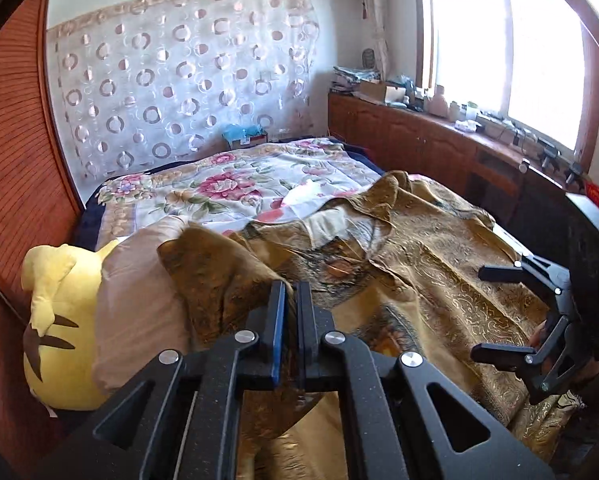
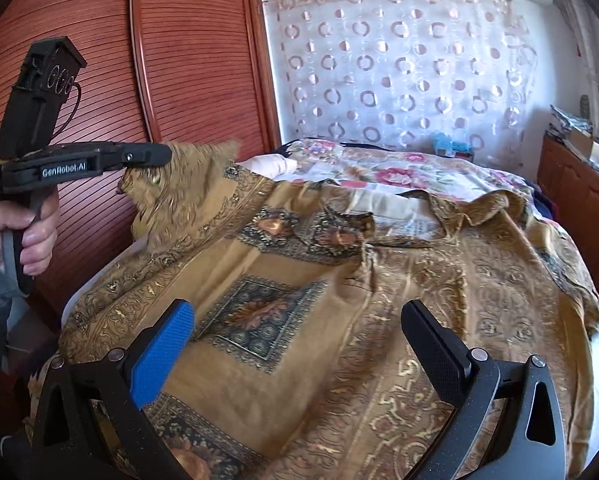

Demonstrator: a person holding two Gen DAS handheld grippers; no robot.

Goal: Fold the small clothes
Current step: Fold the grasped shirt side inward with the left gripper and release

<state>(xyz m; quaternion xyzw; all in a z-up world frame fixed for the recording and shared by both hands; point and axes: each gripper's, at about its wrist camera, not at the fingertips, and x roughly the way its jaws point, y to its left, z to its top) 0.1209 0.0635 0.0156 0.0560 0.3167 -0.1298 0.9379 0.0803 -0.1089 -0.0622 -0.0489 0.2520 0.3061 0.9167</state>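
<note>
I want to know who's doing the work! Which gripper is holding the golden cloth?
The left gripper: it is shut on a lifted edge of the golden cloth. The right gripper is wide open above the cloth, holding nothing.

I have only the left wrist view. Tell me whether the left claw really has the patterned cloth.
Observer: Yes. In the right wrist view, the left claw pinches a corner of the patterned cloth and holds it raised above the bed.
Operator: Now report the right claw.
Observer: The right claw is open above the cloth's square medallion, with nothing between its pads.
</note>
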